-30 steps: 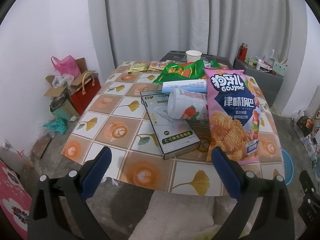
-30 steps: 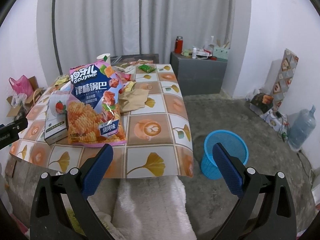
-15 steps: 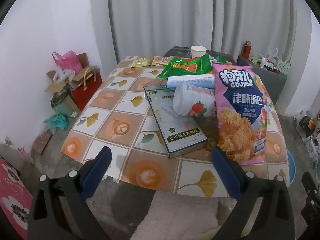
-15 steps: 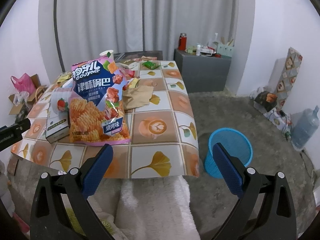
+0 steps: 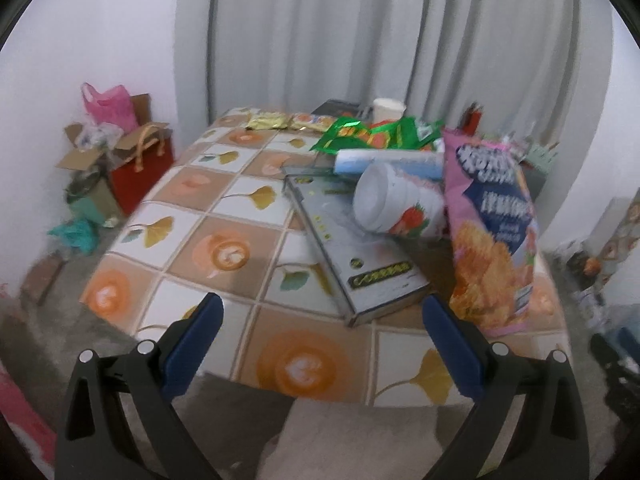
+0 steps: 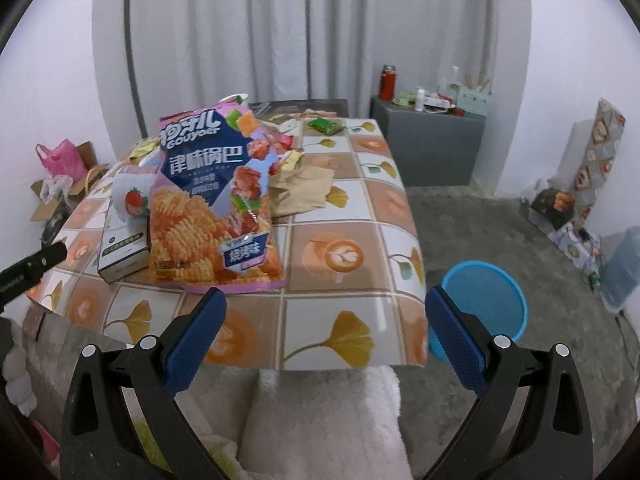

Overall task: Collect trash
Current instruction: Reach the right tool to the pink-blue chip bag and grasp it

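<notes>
a: status of both tongs?
b: left tongs [image 5: 320, 316] and right tongs [image 6: 325, 312] spread wide, empty, short of the tiled-pattern counter [image 6: 352, 240].
a: trash?
b: pink crinkle-chip bag [image 6: 212, 204] lies on the counter beside a flat grey box [image 5: 352, 248]; round blue plastic bin [image 6: 480, 304] on the floor.

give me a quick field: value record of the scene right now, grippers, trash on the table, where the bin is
left gripper: open, empty, short of the table edge
right gripper: open, empty, short of the table edge
table: tiled ginkgo-print cloth
chip bag: pink, propped up, nearest trash
cup: strawberry print, on its side on the box
box: flat, left of the chip bag
green wrappers: far side of the table
paper cup: upright, far edge
brown paper bag: flat, behind the chip bag
bin: blue, on the floor right of the table
</notes>
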`<action>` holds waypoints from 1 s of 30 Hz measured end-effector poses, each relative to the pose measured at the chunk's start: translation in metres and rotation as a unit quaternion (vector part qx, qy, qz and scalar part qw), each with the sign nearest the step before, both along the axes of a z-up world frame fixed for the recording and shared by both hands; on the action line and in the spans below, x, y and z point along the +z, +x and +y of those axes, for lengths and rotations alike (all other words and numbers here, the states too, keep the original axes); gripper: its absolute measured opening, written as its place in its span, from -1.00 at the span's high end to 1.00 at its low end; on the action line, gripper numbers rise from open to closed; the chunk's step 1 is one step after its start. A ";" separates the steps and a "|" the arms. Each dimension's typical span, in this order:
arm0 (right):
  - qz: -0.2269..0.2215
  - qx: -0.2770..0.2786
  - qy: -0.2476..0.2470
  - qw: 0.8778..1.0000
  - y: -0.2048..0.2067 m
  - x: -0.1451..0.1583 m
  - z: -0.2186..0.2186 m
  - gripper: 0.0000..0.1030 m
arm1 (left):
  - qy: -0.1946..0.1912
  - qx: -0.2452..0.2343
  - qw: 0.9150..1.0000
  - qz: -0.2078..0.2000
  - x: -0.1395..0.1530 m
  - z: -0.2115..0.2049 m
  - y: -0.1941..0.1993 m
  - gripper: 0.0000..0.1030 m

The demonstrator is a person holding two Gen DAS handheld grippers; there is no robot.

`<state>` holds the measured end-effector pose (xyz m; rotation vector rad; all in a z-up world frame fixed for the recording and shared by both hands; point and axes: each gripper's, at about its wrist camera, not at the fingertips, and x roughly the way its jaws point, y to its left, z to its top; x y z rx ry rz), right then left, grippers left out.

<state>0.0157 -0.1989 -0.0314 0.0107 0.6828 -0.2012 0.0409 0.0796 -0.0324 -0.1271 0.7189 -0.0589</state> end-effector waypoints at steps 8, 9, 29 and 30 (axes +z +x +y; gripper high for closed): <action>0.001 0.019 0.016 1.000 0.024 0.000 -0.003 -0.85 | -0.034 -0.051 0.997 -0.053 0.002 0.000 0.015 -0.89; 0.000 0.020 0.021 1.000 0.027 0.001 -0.006 -0.85 | -0.039 -0.055 0.996 -0.056 0.003 -0.001 0.019 -0.89; -0.009 0.071 0.158 0.985 0.101 0.011 -0.043 -0.72 | -0.142 -0.094 0.985 -0.033 0.047 0.014 0.126 -0.88; -0.010 0.076 0.160 0.984 0.103 0.011 -0.042 -0.72 | -0.149 -0.097 0.984 -0.032 0.052 0.014 0.134 -0.88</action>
